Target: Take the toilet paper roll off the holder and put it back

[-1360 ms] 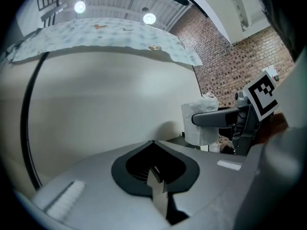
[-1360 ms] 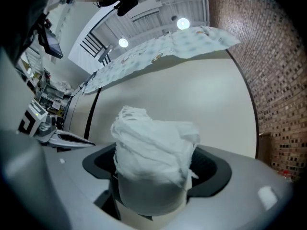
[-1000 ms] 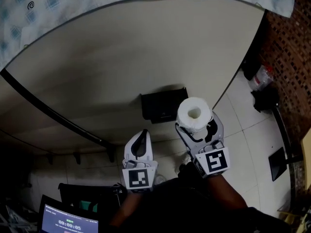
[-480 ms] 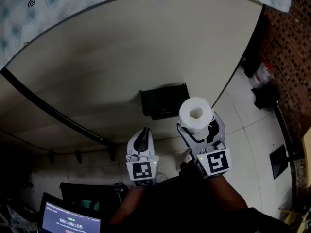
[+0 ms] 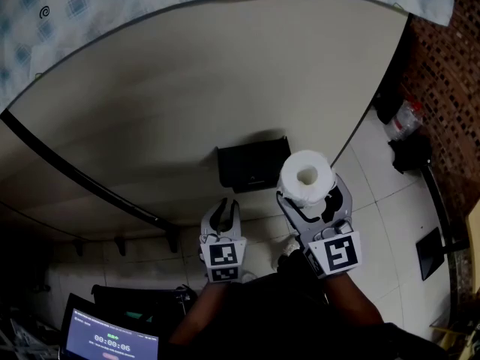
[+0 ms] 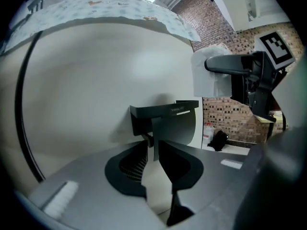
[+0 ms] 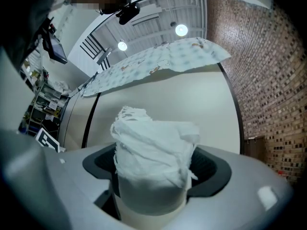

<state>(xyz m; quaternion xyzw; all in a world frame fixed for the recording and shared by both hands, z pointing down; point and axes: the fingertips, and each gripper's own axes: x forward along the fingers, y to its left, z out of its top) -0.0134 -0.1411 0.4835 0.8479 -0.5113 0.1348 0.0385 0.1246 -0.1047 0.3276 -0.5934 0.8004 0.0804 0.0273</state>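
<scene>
A white toilet paper roll (image 5: 306,178) stands upright between the jaws of my right gripper (image 5: 309,195), which is shut on it, just right of the black wall holder (image 5: 251,167). In the right gripper view the roll (image 7: 153,147), with ragged paper on top, fills the space between the pads. My left gripper (image 5: 223,214) hangs below the holder, jaws almost together with nothing between them. In the left gripper view the left gripper (image 6: 153,145) points at the holder (image 6: 165,116), and the roll (image 6: 204,75) shows at the upper right.
The holder is fixed to a cream wall (image 5: 187,88) under a patterned cloth (image 5: 75,6). A black strip (image 5: 75,172) crosses the wall at the left. To the right are a tiled floor with dark items (image 5: 409,152) and a brick wall (image 5: 442,88). A lit screen (image 5: 109,343) sits at the lower left.
My left gripper has sunk and tipped downward below the holder. The right gripper, still holding the roll, has drifted slightly to the right.
</scene>
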